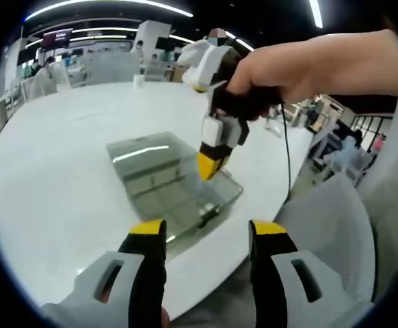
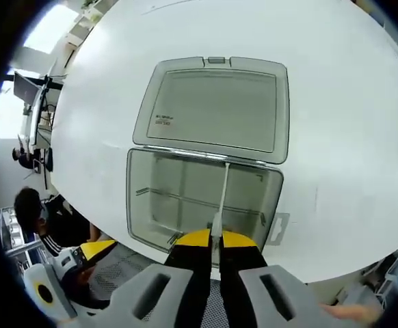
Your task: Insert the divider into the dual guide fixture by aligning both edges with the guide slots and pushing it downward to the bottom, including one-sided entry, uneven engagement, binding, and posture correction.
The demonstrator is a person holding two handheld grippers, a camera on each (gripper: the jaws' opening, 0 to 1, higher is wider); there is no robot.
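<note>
A clear plastic box (image 2: 141,198) sits on the white table near its front edge, with its hinged lid (image 2: 213,109) lying open flat behind it. My right gripper (image 2: 216,239) is shut on a thin pale divider (image 2: 223,195), seen edge-on, which reaches from the near wall to the far wall inside the box. A crosswise strip (image 2: 178,198) runs through the box. In the left gripper view a hand holds the right gripper (image 1: 210,165) pointing down into the box (image 1: 158,184). My left gripper (image 1: 207,229) stands open short of the box, with nothing between its fingers.
The white round table (image 1: 55,178) stretches wide to the left and behind the box. The table's edge lies just under my grippers, with a grey sleeve (image 1: 342,225) to the right. The left gripper's yellow tip (image 2: 96,248) shows low left, with seated people (image 2: 31,205) beyond.
</note>
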